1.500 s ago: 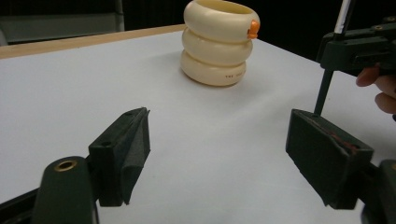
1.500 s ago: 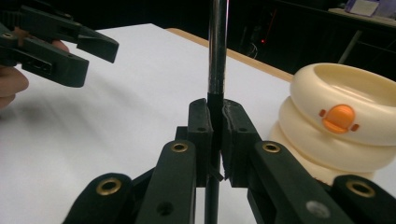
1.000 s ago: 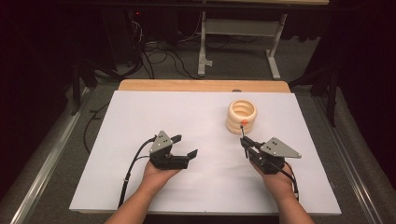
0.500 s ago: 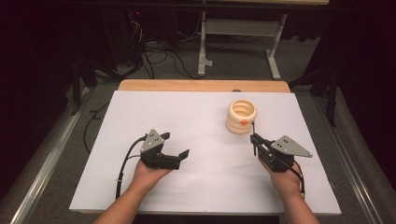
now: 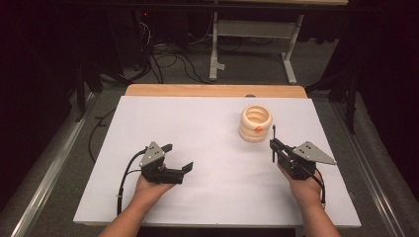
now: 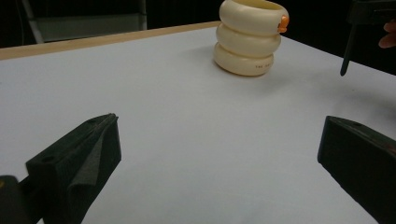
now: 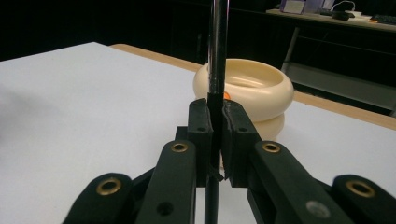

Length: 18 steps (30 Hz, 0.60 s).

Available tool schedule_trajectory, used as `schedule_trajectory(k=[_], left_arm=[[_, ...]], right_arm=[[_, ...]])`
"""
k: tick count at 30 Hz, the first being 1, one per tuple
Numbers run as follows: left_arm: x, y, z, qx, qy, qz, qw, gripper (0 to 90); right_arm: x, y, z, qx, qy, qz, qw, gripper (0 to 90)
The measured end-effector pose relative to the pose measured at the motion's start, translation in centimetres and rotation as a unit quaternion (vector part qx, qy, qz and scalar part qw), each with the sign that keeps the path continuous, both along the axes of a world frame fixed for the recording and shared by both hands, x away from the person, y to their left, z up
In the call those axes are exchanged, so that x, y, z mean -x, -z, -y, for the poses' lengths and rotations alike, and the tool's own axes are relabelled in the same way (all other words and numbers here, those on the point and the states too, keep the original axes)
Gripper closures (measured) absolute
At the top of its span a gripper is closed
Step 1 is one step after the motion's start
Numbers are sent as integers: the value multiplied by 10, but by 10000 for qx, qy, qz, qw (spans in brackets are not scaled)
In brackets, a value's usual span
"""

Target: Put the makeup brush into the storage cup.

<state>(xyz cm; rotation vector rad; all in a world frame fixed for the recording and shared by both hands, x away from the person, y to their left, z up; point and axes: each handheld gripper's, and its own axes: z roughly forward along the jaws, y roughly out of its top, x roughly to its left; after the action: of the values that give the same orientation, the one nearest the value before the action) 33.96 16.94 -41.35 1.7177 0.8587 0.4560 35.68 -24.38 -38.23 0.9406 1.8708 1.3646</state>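
1. Rod (image 7: 218, 56), thin and dark, is standing upright between the fingers of the right gripper (image 5: 274, 146), which are clamping it along its lower part; its small knobbed tip is pointing up in the high view, just beside the stacked cream holder.
2. Cream holder (image 5: 256, 123), three bulging rings with an open mouth and a small orange spot (image 5: 258, 129) on its side, is sitting on the far right part of the white desk (image 5: 207, 123), close in front of the right gripper and well apart from the left one.
3. Left gripper (image 5: 179, 160) is resting low over the near left of the desk with its fingers (image 6: 88, 154) spread wide; they have just been opening, and nothing is lying between them but bare desk.
4. Judging from this, the step in hand is carrying the rod toward the holder: the rod is gripped and lifted clear of the desk, yet it is not over the mouth.
5. The next move is probably calling for the right hand to bring the rod above the opening, keep it vertical, lower it inside the rings, and only then loosen the fingers.
6. The holder looks light, so a sideways knock from the rod could tip or slide it; the free left gripper may be getting ready to steady it, though I cannot tell that from here.
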Motion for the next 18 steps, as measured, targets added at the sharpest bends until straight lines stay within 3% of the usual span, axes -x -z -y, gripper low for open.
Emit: schedule_trajectory(k=[18], left_arm=[[2, -2, 3, -95, 156, 67, 9998, 5]], right_arm=[[-12, -17, 10, -356, 243, 100, 9990, 854]])
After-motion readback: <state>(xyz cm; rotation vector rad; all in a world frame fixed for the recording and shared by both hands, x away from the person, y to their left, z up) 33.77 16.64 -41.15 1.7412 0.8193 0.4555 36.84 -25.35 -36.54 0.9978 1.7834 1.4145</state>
